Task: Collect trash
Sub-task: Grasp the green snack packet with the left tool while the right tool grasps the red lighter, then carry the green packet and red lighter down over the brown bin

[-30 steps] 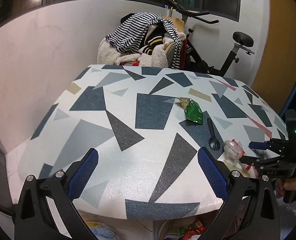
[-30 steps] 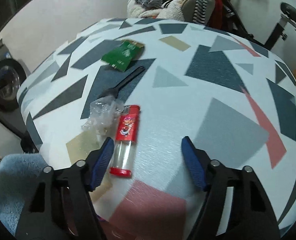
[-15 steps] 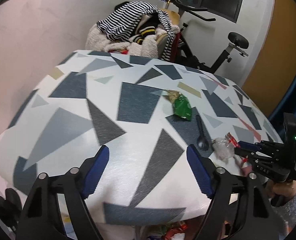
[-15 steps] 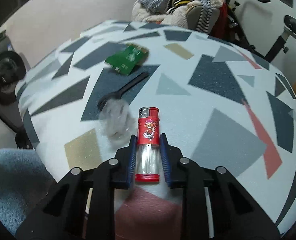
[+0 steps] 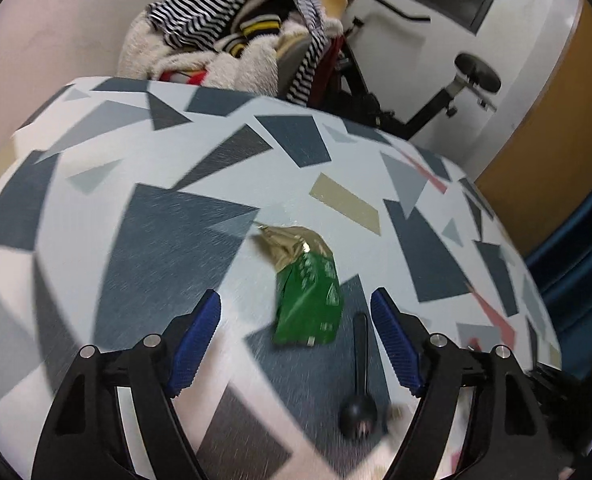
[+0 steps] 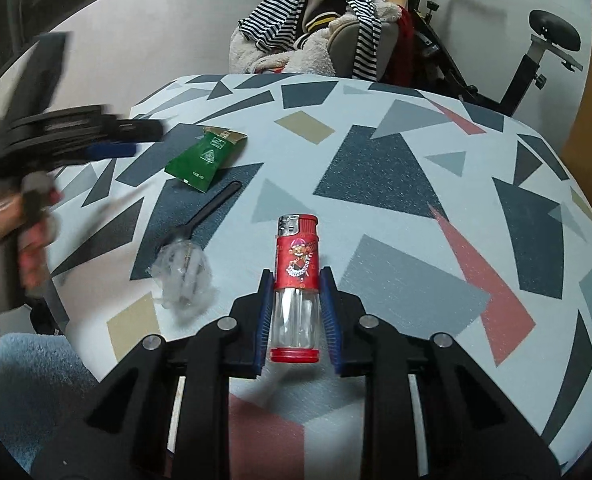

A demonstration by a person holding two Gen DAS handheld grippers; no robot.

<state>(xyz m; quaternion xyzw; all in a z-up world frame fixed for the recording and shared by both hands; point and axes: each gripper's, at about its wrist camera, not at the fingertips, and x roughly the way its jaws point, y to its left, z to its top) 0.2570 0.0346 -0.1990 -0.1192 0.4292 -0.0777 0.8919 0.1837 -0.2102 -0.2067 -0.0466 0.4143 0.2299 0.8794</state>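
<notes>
My right gripper (image 6: 296, 280) is shut on a red and clear lighter (image 6: 297, 276) and holds it over the patterned table (image 6: 416, 184). A crumpled clear wrapper (image 6: 183, 280), a black plastic spoon (image 6: 203, 216) and a green snack packet (image 6: 203, 158) lie to its left. My left gripper (image 5: 296, 316) is open, low over the table, with the green packet (image 5: 308, 300) between its fingers and the spoon (image 5: 360, 372) beside the right finger. The left gripper also shows blurred at the left of the right wrist view (image 6: 127, 140).
A chair piled with striped and fleecy clothes (image 5: 231, 36) stands behind the table. An exercise bike (image 5: 436, 92) is at the back right. A light blue cloth (image 6: 27, 364) lies below the table's near left edge.
My left gripper has moved forward and right until the green packet lies between its fingers. My right gripper closed on the lighter and has lifted it.
</notes>
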